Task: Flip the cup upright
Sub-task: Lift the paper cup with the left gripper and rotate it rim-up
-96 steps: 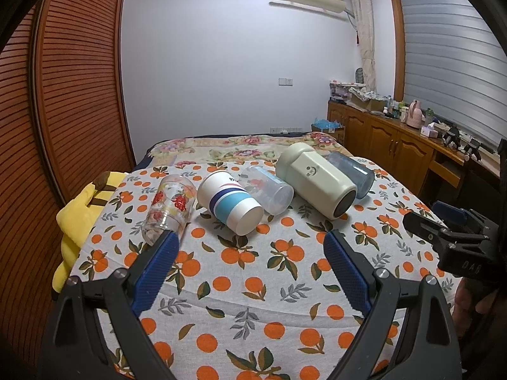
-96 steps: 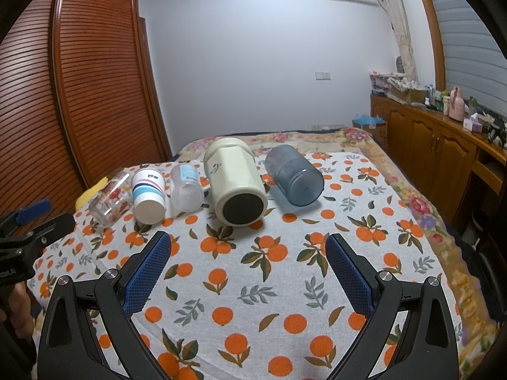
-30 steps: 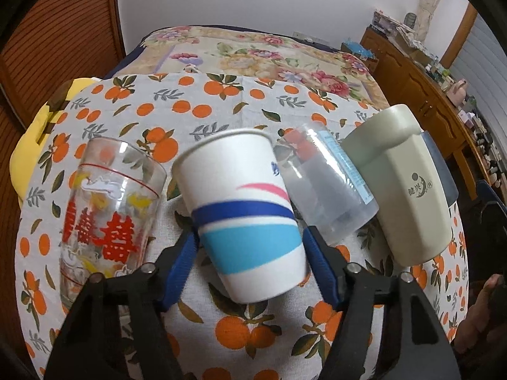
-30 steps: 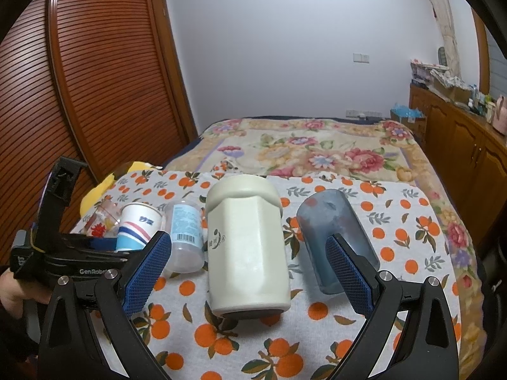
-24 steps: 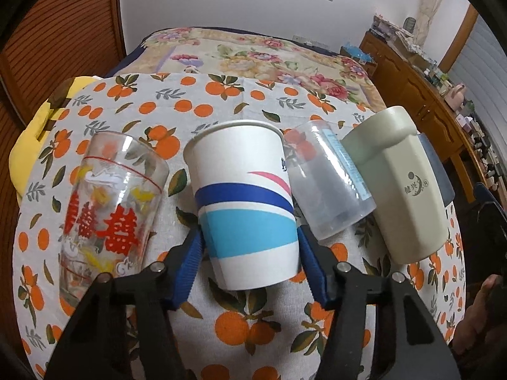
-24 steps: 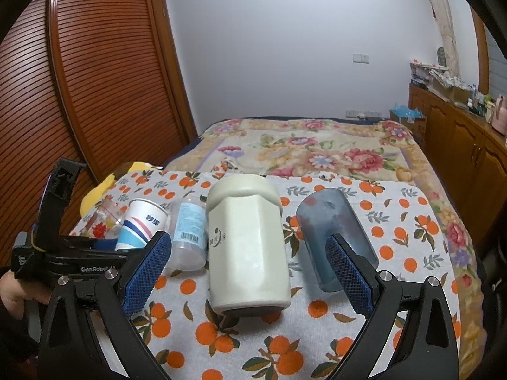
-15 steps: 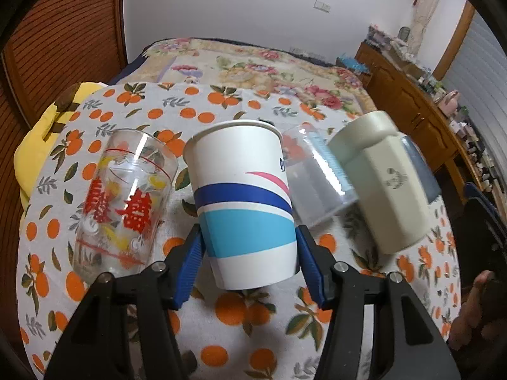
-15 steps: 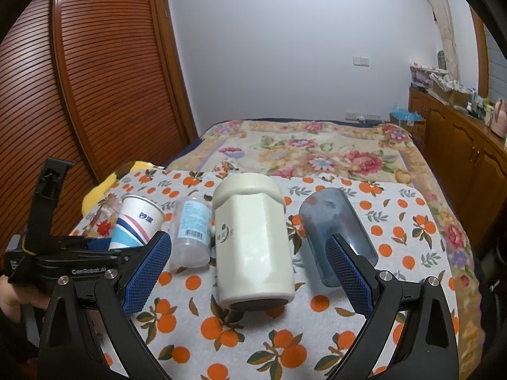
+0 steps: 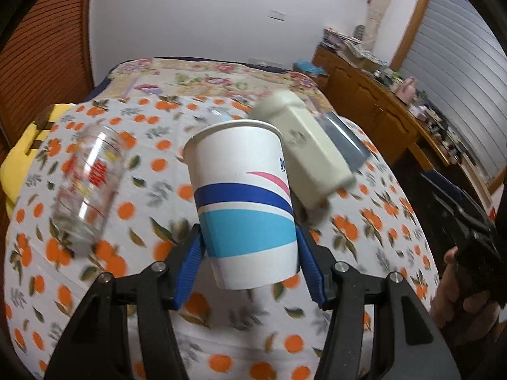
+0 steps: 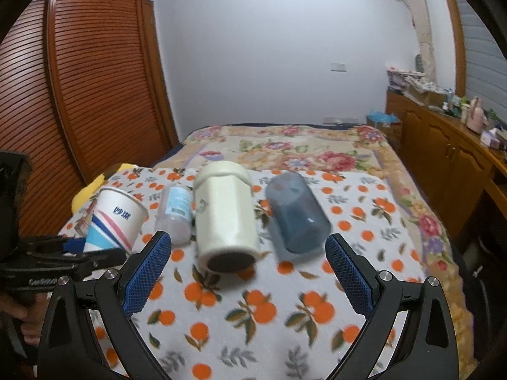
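Now, through the left wrist camera: clamping the paper cup (image 9: 244, 202) low on its body between the blue pads (image 9: 190, 266) of the left gripper (image 9: 247, 262), one pad on each side. Standing nearly upright, long axis close to vertical, open rim pointing up and leaning slightly away from the camera, base down at the pads. Hanging clear of the orange-print cloth (image 9: 152, 332). Lying on its side to the left of the paper cup, blurred: a printed glass (image 9: 88, 186). Lying to the right of the paper cup: a cream tumbler (image 9: 307, 155), with a grey-blue cup (image 9: 345, 142) just beyond it.

Through the right wrist camera: holding the right gripper (image 10: 248, 272) with its pads spread wide, gripping nothing, hovering over the cloth (image 10: 253, 316) near the cream tumbler (image 10: 225, 215). Showing the paper cup (image 10: 115, 221) far left of that tumbler, rim up and tilted a little, pinched at its base by the left gripper (image 10: 79, 250). Lying between the paper cup and the tumbler: a clear plastic cup (image 10: 176, 215). Lying right of the tumbler: the grey-blue cup (image 10: 296, 212).
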Available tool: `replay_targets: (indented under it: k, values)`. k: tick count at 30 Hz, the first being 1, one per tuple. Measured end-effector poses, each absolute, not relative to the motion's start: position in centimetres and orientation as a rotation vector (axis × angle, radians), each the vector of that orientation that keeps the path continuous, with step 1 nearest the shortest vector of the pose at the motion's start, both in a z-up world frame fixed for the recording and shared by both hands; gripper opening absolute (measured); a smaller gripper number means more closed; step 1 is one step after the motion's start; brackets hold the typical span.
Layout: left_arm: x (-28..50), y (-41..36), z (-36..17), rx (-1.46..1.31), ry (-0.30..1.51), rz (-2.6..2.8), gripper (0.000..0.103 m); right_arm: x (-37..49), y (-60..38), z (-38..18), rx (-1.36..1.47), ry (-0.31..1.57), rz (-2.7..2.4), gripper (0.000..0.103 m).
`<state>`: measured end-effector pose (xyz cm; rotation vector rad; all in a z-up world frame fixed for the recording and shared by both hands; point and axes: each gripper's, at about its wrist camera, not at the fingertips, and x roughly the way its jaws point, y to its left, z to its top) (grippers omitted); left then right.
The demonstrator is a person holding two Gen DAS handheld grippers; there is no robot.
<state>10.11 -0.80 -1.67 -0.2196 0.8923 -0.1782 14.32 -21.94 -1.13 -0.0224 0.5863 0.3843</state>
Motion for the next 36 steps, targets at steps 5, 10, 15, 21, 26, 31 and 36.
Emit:
replay_targets:
  k: [5,10,15,21,26,31,36]
  values:
    - [7.6,-3.4,-3.0,-0.208,0.905,-0.236,0.056,12.3,-24.1,-2.3,0.001,0.593,0.341,0.100]
    - [6.2,-4.7,-4.1,-0.206,0.925,-0.246,0.057,10.6,-25.1,-3.2,0.002,0.605,0.321,0.100]
    - [5.4,-5.4,-4.6,-0.218,0.930,-0.251,0.057,9.4,-25.5,-3.9,0.005,0.622,0.317,0.100]
    - [5.6,-6.1,-4.9,-0.196,0.932,-0.256,0.059,9.4,-25.3,-4.3,-0.003,0.636,0.321,0.100]
    - [5.8,-6.0,-5.1,-0.190,0.921,-0.243,0.059,9.7,-24.9,-4.7,-0.020,0.652,0.329,0.100]
    - [5.6,-5.7,-5.0,-0.191,0.915,-0.233,0.060,9.7,-24.8,-4.7,-0.023,0.654,0.330,0.100]
    - [4.8,-4.9,-4.0,-0.189,0.882,-0.226,0.066,9.9,-24.6,-4.7,-0.016,0.657,0.336,0.100]
